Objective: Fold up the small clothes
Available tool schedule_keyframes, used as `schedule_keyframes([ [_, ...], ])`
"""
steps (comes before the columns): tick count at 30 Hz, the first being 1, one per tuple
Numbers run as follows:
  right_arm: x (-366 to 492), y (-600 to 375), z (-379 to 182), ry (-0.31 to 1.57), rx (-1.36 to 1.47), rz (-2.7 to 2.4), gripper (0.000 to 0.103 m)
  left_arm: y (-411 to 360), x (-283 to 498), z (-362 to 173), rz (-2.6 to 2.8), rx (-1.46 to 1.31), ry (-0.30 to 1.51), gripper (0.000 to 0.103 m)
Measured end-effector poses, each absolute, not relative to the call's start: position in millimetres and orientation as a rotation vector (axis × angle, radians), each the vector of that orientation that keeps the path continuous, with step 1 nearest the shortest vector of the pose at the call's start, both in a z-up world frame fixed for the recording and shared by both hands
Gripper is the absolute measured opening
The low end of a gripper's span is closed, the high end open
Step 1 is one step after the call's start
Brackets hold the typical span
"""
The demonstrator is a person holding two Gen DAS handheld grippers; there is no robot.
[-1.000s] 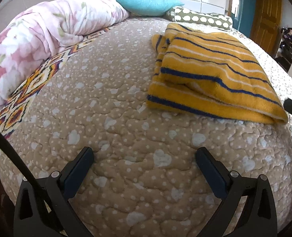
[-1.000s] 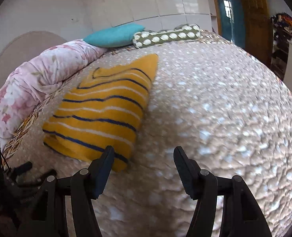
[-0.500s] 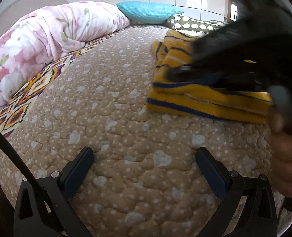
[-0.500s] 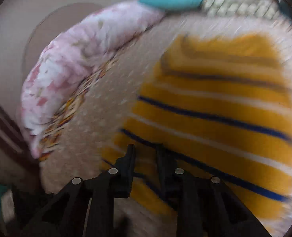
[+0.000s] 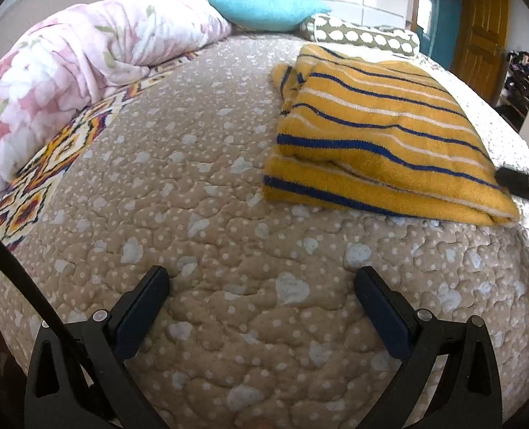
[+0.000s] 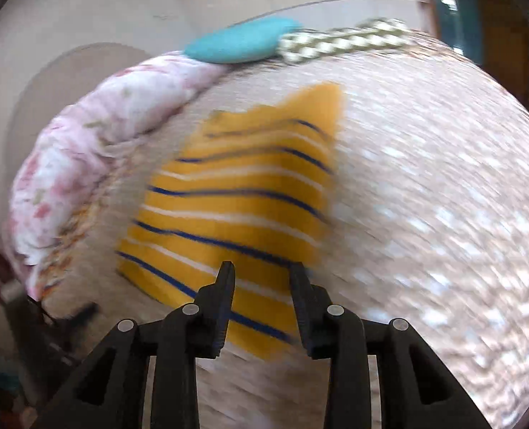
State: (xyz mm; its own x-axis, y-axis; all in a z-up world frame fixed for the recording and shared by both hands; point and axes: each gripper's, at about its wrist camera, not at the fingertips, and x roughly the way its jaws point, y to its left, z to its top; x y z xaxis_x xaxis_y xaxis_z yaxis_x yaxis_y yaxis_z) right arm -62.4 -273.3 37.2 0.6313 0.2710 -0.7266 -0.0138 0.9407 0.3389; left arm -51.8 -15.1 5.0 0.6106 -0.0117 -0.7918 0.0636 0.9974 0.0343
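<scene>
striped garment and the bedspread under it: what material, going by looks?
Garment: looks like thick fuzzy knit or terry, matte; the nap shows along its folded edges, with stripes seemingly worked into the fabric. Bedspread: looks like quilted woven fabric, matte, puffy between stitch lines, with a printed dot-and-heart pattern. Fibre cannot be told from the pictures.

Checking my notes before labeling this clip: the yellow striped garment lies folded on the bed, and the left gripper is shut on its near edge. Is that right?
Not quite. The yellow striped garment does lie folded on the bed, but the left gripper is open and apart from it, with only the quilt between its fingers. The left wrist view shows this.
</scene>
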Motion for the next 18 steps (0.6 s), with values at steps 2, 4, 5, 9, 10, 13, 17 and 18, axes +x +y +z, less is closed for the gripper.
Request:
schedule_keyframes([
  [2,-70.2,-284.1,30.7,0.86,0.349,0.149,0.039,-11.9,-51.2,16.0,-0.058,0.027,0.903,0.102],
  [4,-74.6,-289.8,28.8,0.833,0.376,0.135,0.041,-9.6,-50.4,34.0,-0.096,-0.008,0.87,0.102],
  [5,-74.5,-289.8,29.3,0.823,0.377,0.129,0.041,-9.9,-48.2,50.8,-0.125,-0.018,0.827,0.102],
  [9,-62.7,-288.4,32.1,0.793,0.373,0.122,0.041,-19.6,-17.9,99.4,-0.17,-0.015,0.709,0.102],
  [10,-59.0,-287.9,31.1,0.787,0.381,0.119,0.041,-24.1,-1.4,106.6,-0.203,-0.027,0.712,0.102],
  [13,-52.7,-287.6,28.4,0.776,0.418,0.114,0.041,-42.4,55.4,107.3,-0.245,-0.014,0.752,0.102],
  [17,-46.5,-281.3,24.6,0.781,0.404,0.104,0.041,-66.7,123.6,59.3,-0.195,0.128,0.906,0.046],
  [18,-45.3,-281.1,22.0,0.787,0.406,0.105,0.041,-66.7,133.0,46.0,-0.179,0.158,0.947,0.042],
])
